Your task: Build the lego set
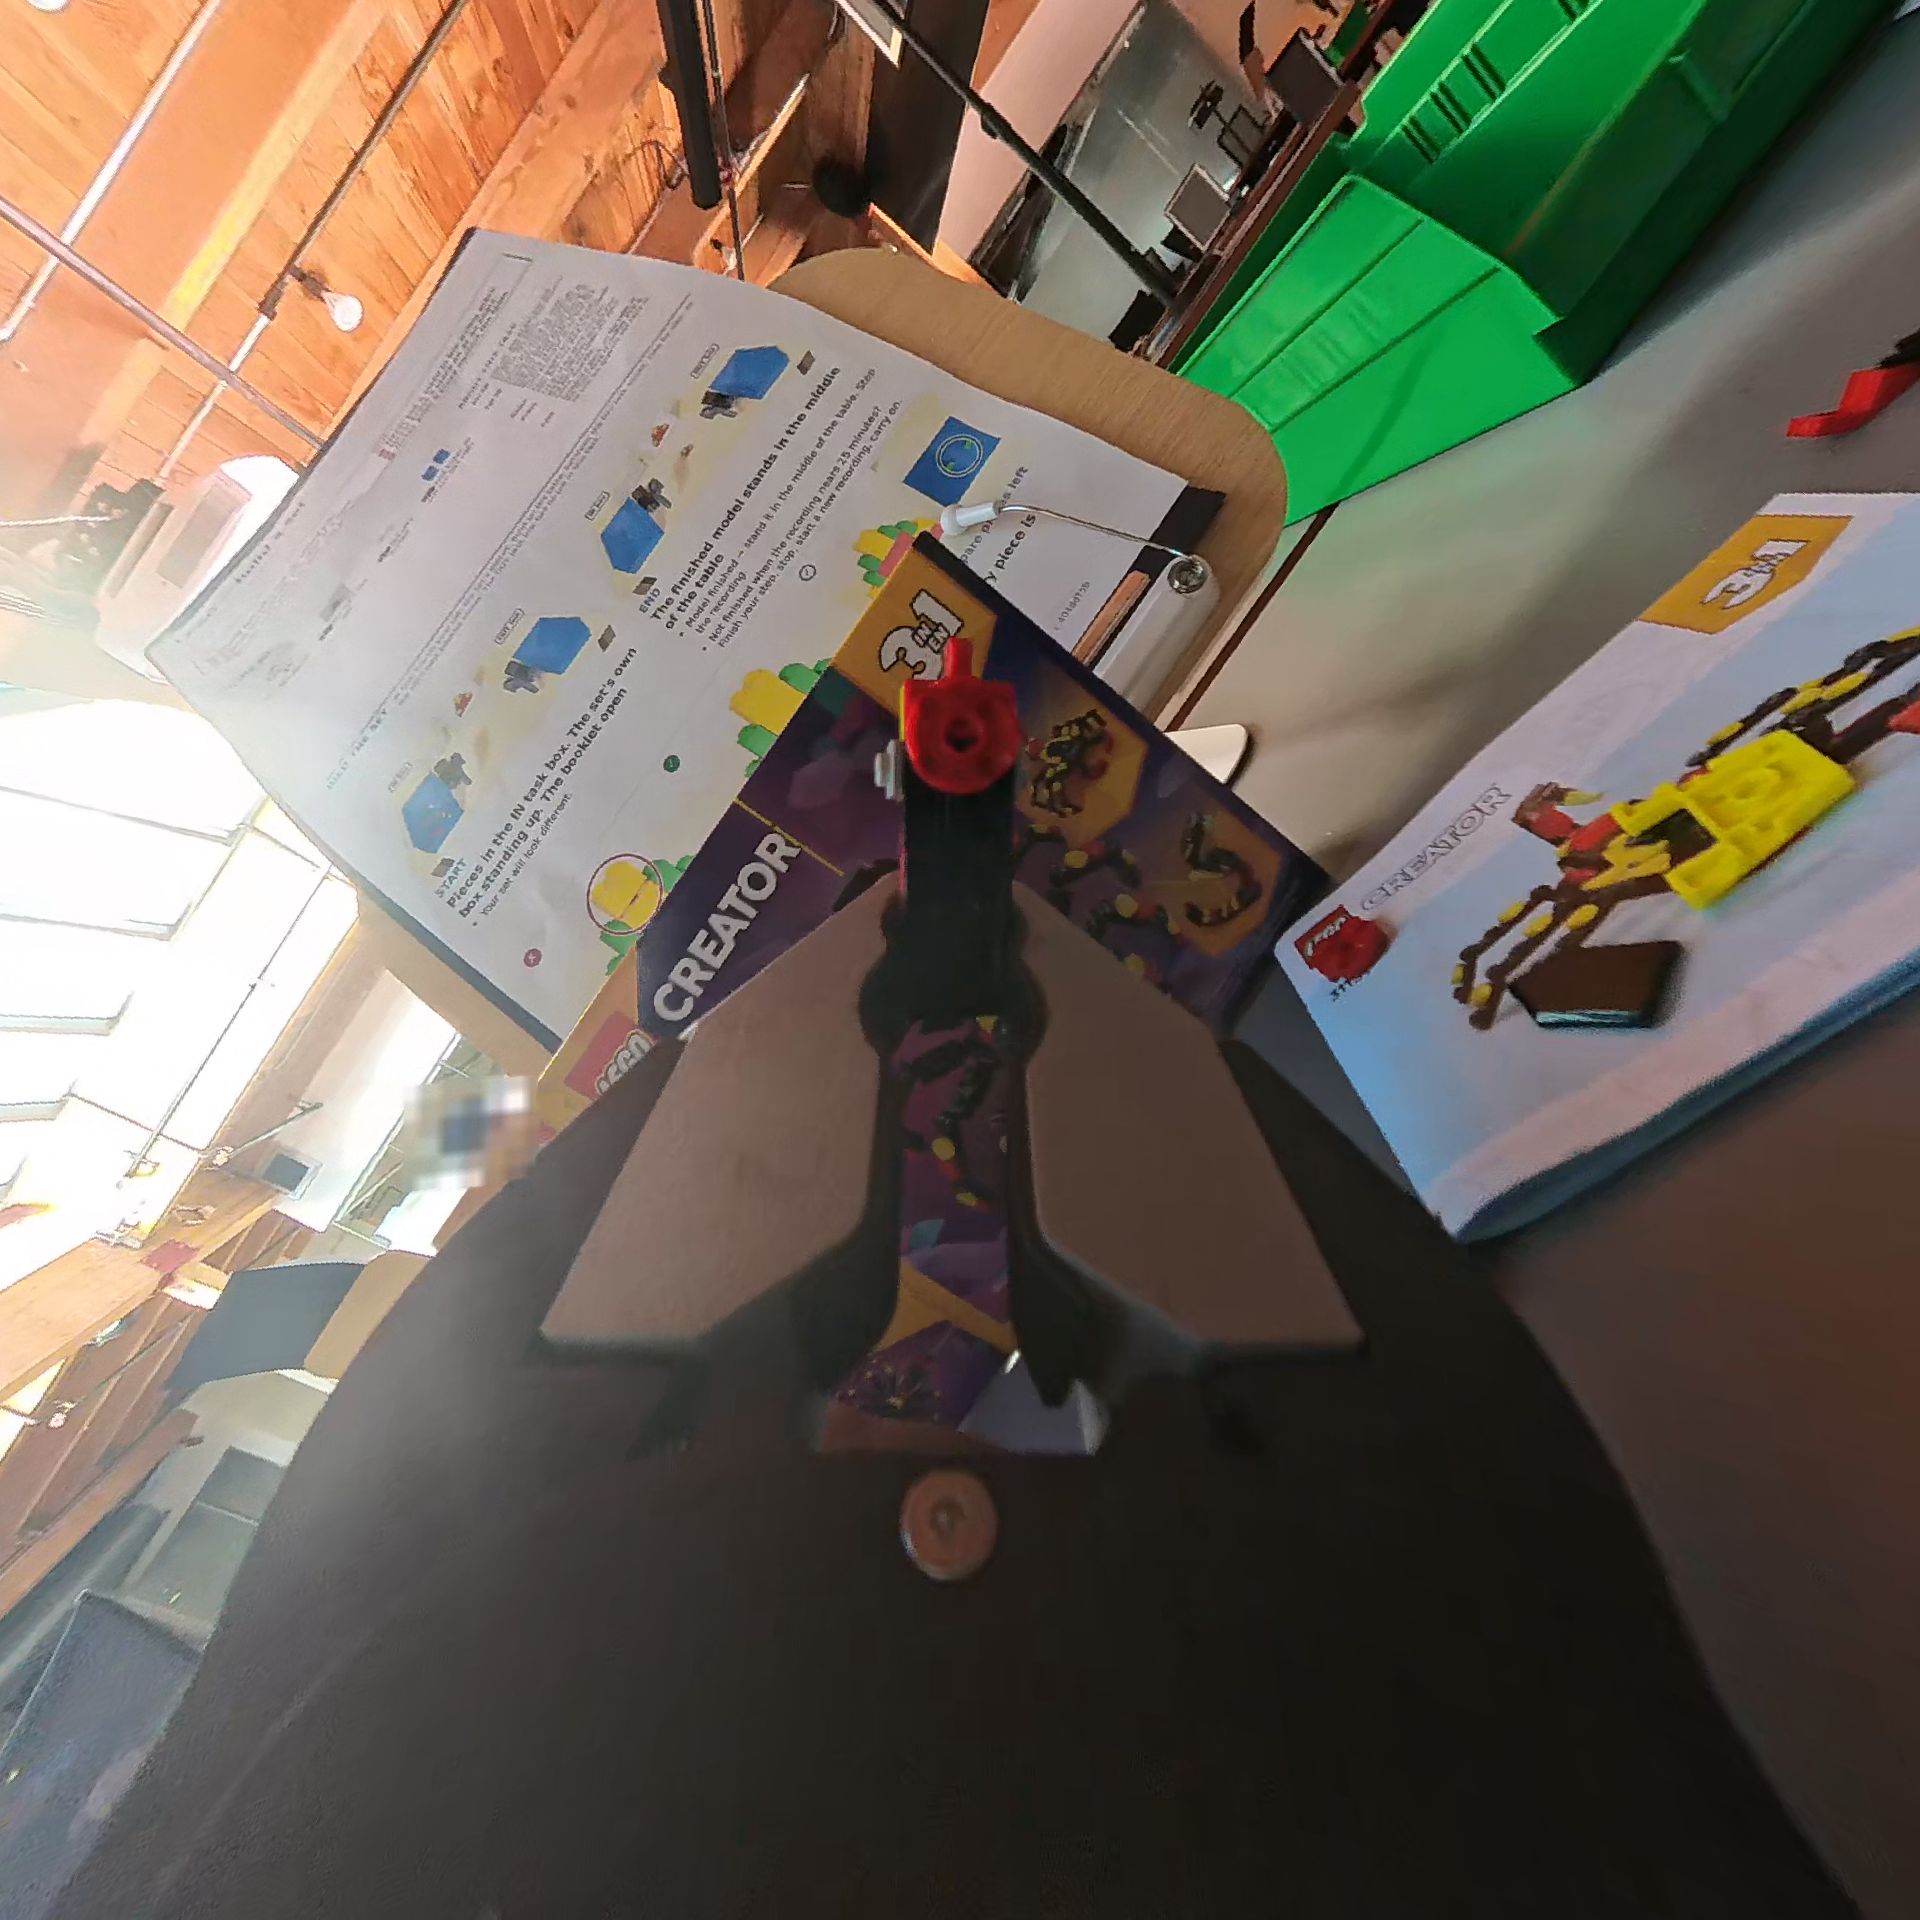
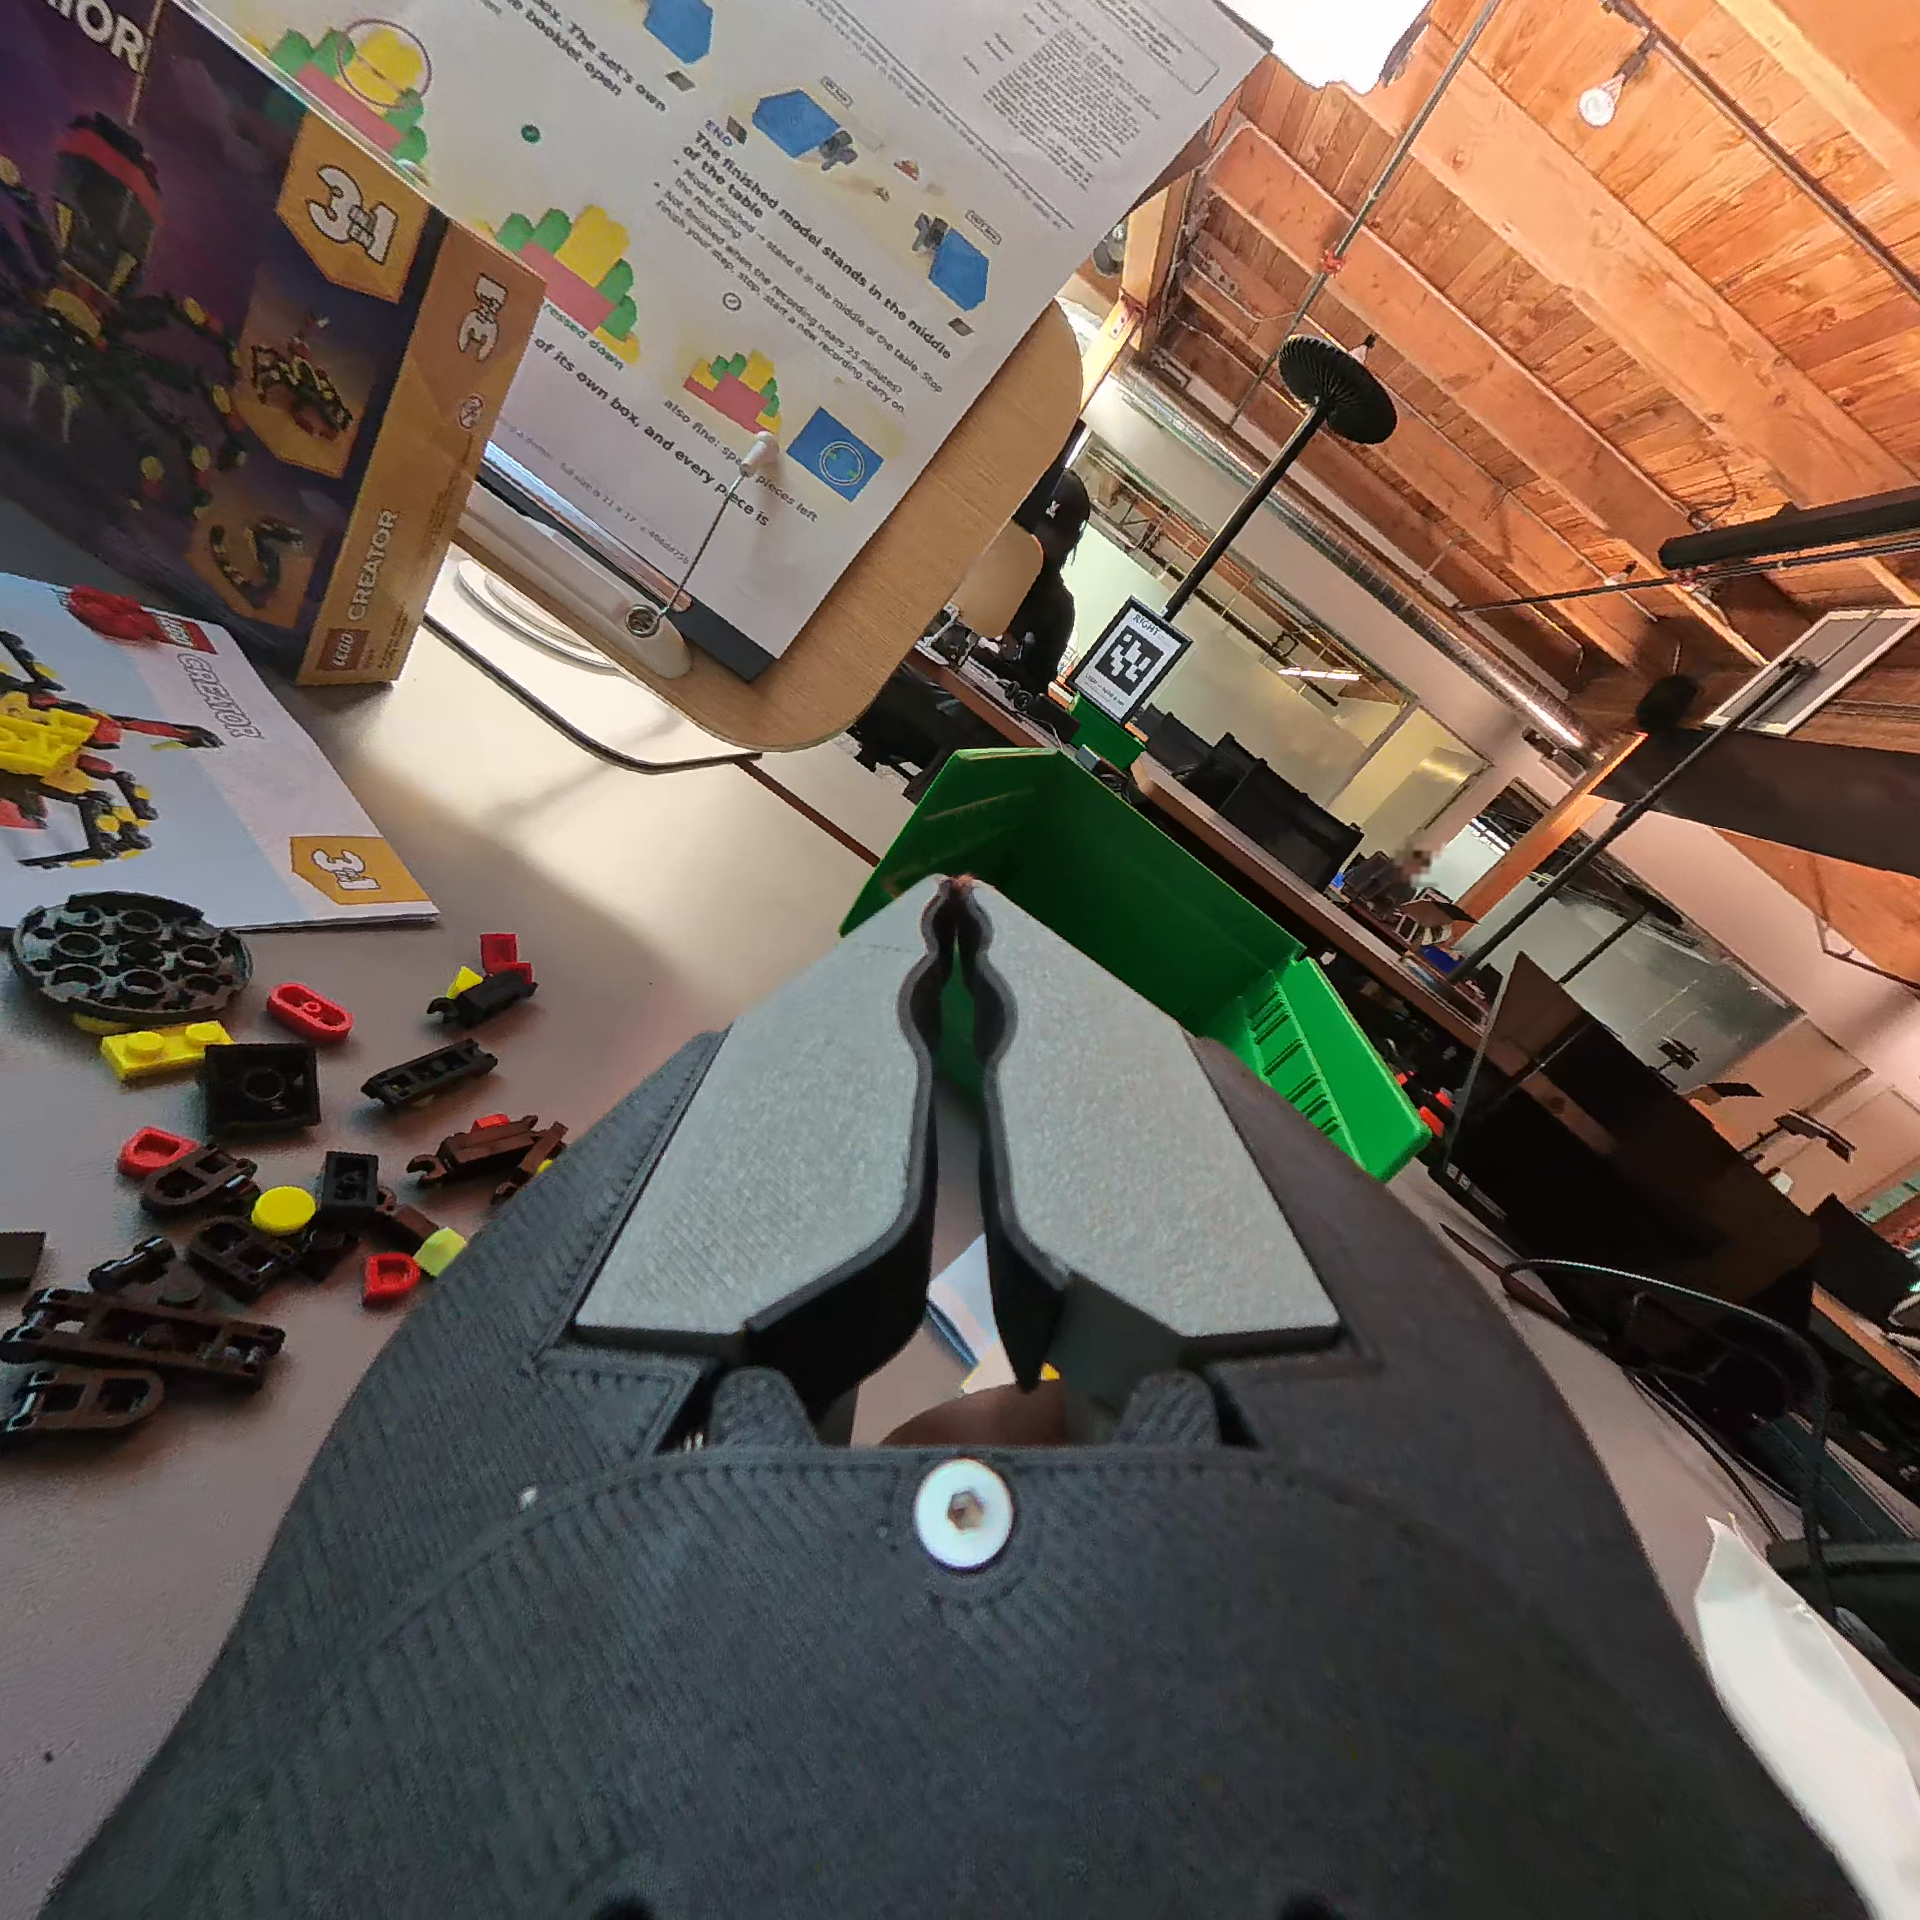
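My left gripper (image 1: 956, 920) is shut on a slim black Lego assembly (image 1: 951, 852) topped with a red piece (image 1: 958, 736), and holds it up in front of the Lego box (image 1: 727, 904). My right gripper (image 2: 958, 891) is shut, raised above the grey table (image 2: 644, 894). A tiny reddish speck shows at its tips; I cannot tell what it is. Loose pieces lie to its left: a black round plate (image 2: 130, 956), a yellow plate (image 2: 166, 1044), a black square piece (image 2: 260, 1086) and several small red, black and yellow parts. The building booklet (image 2: 187, 790) lies flat beyond them and shows in the left wrist view (image 1: 1621, 862).
A printed instruction sheet (image 1: 582, 582) stands on a wooden stand behind the box (image 2: 260, 343). Green bins (image 2: 1091, 914) sit at the table's far side, also in the left wrist view (image 1: 1455, 208). A red piece (image 1: 1860, 400) lies near them. A white bag (image 2: 1808, 1704) lies at the right. The left gripper's tips are roughly 25 cm from the right gripper's. The yellow plate (image 2: 166, 1044) is about 15 cm from my right fingertips and 20 cm from my left.
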Motion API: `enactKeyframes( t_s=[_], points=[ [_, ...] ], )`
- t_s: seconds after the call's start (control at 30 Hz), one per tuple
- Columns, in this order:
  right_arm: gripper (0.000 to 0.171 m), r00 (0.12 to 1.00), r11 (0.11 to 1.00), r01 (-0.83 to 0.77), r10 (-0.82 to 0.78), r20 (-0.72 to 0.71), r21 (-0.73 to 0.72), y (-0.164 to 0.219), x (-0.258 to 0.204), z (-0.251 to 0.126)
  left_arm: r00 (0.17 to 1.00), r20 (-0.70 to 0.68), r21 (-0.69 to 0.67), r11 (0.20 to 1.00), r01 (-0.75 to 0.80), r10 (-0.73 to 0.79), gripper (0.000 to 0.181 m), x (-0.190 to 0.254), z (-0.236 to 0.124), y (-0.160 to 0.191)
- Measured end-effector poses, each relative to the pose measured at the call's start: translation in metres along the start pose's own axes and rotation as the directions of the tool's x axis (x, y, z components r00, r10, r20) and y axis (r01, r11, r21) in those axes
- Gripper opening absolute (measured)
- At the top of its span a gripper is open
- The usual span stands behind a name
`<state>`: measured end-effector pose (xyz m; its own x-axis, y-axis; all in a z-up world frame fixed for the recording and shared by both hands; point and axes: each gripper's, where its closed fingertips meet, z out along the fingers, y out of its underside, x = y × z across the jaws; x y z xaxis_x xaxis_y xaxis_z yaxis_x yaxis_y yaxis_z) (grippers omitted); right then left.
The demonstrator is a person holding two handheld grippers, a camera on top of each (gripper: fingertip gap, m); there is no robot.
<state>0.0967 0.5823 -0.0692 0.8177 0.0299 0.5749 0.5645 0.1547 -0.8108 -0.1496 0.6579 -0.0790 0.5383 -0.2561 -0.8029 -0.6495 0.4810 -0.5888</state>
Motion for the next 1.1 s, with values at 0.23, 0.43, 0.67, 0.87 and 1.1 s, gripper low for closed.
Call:
enactKeyframes(
  t_s=[0.23,0.43,0.67,0.87,1.1],
  points=[
    [0.000,0.999,0.999,-0.040,0.040,0.025,0.008,-0.002,-0.001,0.000,1.000,-0.008,0.017,1.000,-0.011,0.011,0.012,0.003,0.000,-0.004],
    [0.000,0.999,1.000,-0.015,0.014,0.040,0.015,-0.007,-0.009,-0.008,0.999,-0.004,0.018,0.999,-0.041,0.041,0.010,0.005,-0.006,-0.008],
    [0.000,0.996,0.999,0.039,-0.042,0.083,0.033,-0.014,-0.022,-0.011,0.991,0.003,0.048,0.990,-0.135,0.135,0.011,0.011,-0.007,-0.019],
    [0.008,0.957,0.983,-0.157,0.128,0.259,0.093,-0.040,-0.051,-0.017,0.972,0.043,0.119,0.964,-0.236,0.233,0.010,0.016,-0.012,-0.041],
    [0.018,0.859,0.930,-0.334,0.233,0.456,0.154,-0.082,-0.089,-0.026,0.932,0.142,0.257,0.896,-0.361,0.335,0.097,0.022,-0.027,-0.085]
  ],
)
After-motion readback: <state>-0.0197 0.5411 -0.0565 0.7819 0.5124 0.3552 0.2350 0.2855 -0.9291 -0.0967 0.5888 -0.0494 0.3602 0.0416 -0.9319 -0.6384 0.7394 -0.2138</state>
